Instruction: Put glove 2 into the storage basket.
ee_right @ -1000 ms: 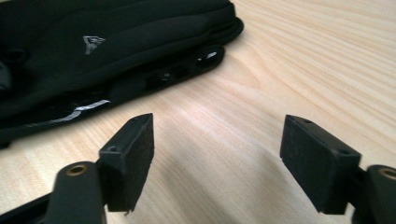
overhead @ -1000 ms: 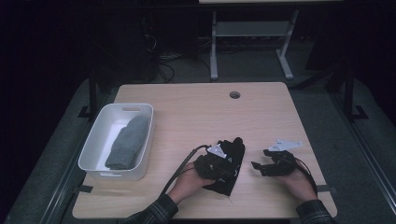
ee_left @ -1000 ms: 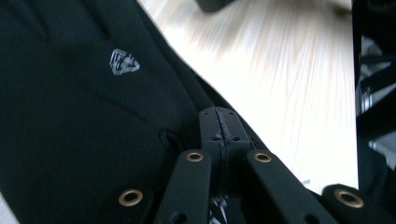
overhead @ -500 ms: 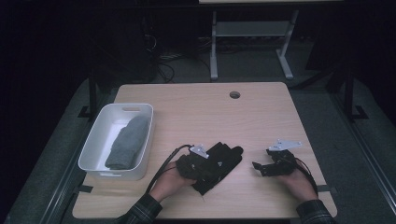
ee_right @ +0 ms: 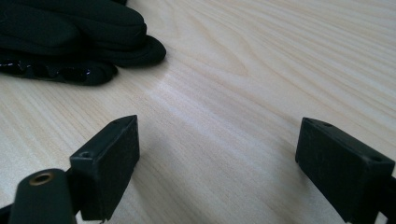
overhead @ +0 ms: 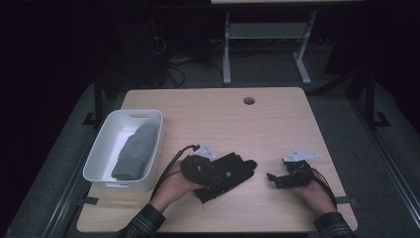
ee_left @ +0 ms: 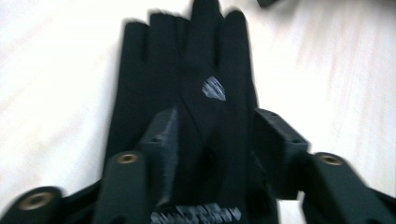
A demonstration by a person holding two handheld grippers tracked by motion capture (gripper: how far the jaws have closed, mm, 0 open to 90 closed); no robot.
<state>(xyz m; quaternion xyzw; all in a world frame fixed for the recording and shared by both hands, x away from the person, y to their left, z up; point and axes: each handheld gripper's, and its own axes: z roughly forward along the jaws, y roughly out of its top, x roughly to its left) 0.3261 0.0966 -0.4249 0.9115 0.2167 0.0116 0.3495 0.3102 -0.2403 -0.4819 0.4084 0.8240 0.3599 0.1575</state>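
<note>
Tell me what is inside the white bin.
The white bin holds one folded grey cloth, lying lengthwise along its right side. The floor beside it looks bare; whatever lies under the cloth is covered.

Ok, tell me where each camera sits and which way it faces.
High view: above the person's side, looking forward and down on the table; forearms, hands, left gripper, right gripper, white bin.
Left gripper view: on the left gripper, looking along the black glove between its jaws.
Right gripper view: low on the right gripper, facing the glove's fingertips; jaws wide apart over bare wood.
All three share the glove.
</note>
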